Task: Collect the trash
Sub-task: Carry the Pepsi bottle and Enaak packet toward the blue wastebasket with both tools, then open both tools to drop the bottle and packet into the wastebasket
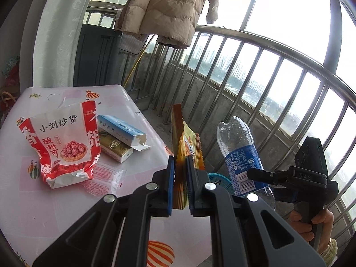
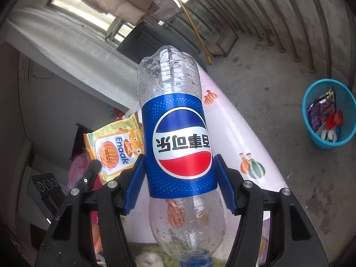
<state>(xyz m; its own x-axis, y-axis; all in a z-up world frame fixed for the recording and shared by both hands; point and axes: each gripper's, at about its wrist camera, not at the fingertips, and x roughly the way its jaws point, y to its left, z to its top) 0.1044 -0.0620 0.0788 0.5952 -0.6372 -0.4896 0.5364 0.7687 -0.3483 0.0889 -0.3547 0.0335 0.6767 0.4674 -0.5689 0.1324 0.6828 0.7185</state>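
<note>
Clear bottle (image 2: 175,138), blue label; yellow wrapper (image 2: 115,149); teal basket (image 2: 311,133).

left claw (image 1: 180,171) clamped narrow, right claw (image 2: 178,178) gripping wide

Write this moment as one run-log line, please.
left gripper: shut on yellow snack wrapper | right gripper: shut on clear plastic cola bottle | blue mesh bin: part-filled
</note>
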